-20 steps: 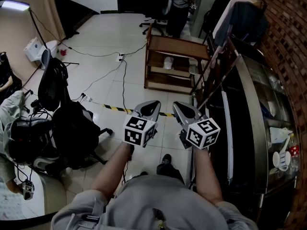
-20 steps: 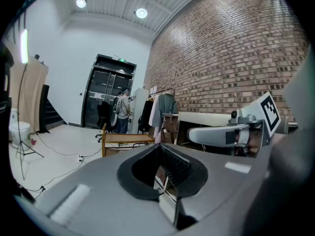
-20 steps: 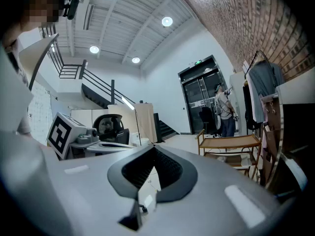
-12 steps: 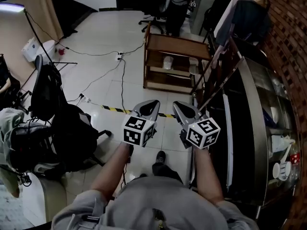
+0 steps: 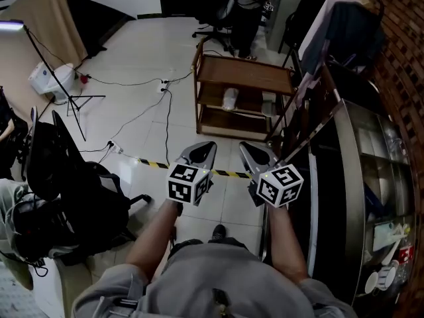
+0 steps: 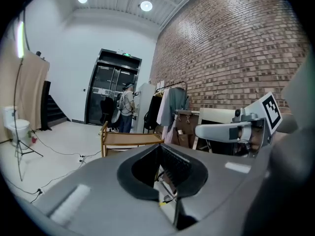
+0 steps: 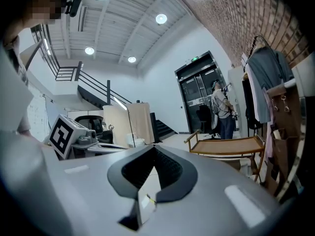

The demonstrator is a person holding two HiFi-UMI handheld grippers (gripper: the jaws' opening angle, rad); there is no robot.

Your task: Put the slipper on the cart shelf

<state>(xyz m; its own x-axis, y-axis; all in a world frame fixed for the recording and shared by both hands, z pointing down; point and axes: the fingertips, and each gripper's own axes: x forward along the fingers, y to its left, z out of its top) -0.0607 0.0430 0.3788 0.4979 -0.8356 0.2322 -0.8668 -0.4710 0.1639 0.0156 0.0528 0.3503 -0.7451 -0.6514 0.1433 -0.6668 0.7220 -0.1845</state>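
A wooden cart (image 5: 242,75) stands a few steps ahead on the tiled floor. A white slipper (image 5: 229,99) lies on its middle shelf. My left gripper (image 5: 207,148) and right gripper (image 5: 246,148) are held side by side at waist height, pointing toward the cart and well short of it. Both are shut with nothing between the jaws. In the left gripper view the cart (image 6: 129,140) shows beyond the closed fingertips (image 6: 162,151). The right gripper view shows it (image 7: 226,145) to the right of the jaws.
A black office chair and bags (image 5: 59,177) crowd the left. Cables (image 5: 165,105) and a yellow-black tape strip (image 5: 156,165) cross the floor. A metal counter (image 5: 371,171) and hanging clothes (image 5: 338,25) line the right. A person (image 5: 246,5) stands beyond the cart.
The view has shifted: the cart sits slightly lower and nearer in the head view, and the chair and bags have slid toward the lower left. Both grippers keep their pose, still shut.
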